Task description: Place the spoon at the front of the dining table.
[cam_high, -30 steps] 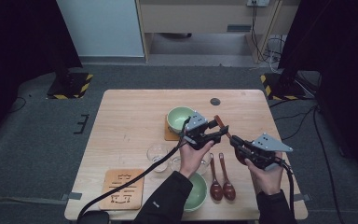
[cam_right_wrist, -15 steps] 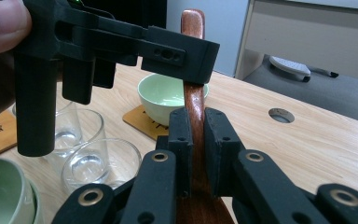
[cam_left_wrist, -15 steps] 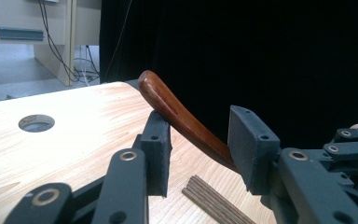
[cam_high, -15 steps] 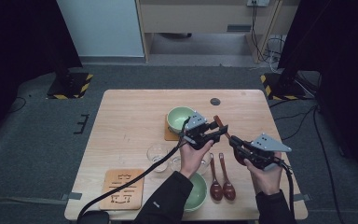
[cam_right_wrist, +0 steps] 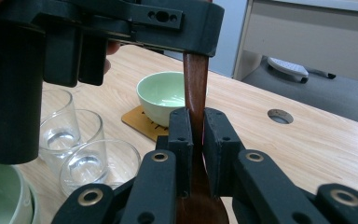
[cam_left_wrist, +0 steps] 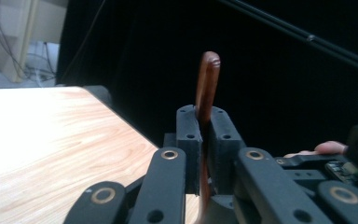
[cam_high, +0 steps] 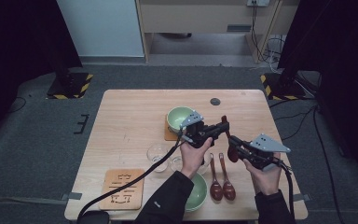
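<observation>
The left gripper (cam_high: 222,127) has just been closing, and its jaws now press on the handle of a dark brown wooden spoon (cam_high: 228,140); in the left gripper view the handle (cam_left_wrist: 206,93) stands up between the two black pads, its rounded tip above them. The right gripper (cam_high: 234,141) is clamped on the same spoon lower down, near the bowl end, with the handle (cam_right_wrist: 195,91) rising between its pads toward the left gripper above. So the spoon hangs in the air between both grippers, above the right half of the wooden table (cam_high: 130,121), just right of the near-centre.

On the table below, two more brown spoons (cam_high: 221,179) lie side by side. To their left stand three clear glasses (cam_right_wrist: 81,158). Farther off, a pale green bowl (cam_high: 179,117) sits on a small wooden coaster (cam_right_wrist: 142,122). Another green bowl (cam_high: 196,195) rests at the near edge, and a cut-out wooden trivet (cam_high: 121,187) lies at the near left.
</observation>
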Available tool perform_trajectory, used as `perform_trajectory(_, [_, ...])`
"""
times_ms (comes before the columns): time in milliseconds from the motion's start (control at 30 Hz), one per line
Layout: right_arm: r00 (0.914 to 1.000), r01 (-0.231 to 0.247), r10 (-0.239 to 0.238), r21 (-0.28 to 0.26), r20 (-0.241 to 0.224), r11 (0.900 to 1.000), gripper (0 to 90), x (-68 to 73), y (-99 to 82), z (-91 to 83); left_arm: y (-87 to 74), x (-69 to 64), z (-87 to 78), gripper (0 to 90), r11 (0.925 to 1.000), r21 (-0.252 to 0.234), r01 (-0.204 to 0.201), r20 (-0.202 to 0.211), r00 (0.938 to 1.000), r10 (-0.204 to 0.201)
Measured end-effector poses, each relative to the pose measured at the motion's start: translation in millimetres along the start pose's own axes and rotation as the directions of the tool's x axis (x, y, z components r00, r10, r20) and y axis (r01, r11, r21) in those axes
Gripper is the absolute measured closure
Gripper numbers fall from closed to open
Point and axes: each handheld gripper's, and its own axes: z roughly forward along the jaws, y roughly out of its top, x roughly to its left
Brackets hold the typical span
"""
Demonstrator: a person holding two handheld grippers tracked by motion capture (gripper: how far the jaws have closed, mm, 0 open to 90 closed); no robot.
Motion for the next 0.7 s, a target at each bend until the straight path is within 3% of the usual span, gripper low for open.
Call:
perform_trajectory(333, [0.9999, -0.005, 0.005, 0.003, -0.012, 1.0000, 80.9, 0.0, -1.4, 2.1, 0.3, -1.7, -1.5, 84.4, 0.9991, 0.006, -0.042, -0.006, 0.9991, 0.042])
perform_trajectory(567, [0.9991, -0.032, 0.032, -0.006, -0.026, 0.9995, 72.2, -1.7, -2.0, 2.2, 5.7, -0.8, -5.3, 84.3, 0.9966, 0.006, -0.082, -0.040, 0.9958, 0.083])
perform_trajectory(700, [0.9981, -0.061, 0.061, -0.013, -0.010, 0.9981, 65.3, -7.5, -3.3, 0.5, 9.6, 0.2, -7.7, 84.3, 0.9949, 0.002, -0.101, -0.052, 0.9935, 0.101])
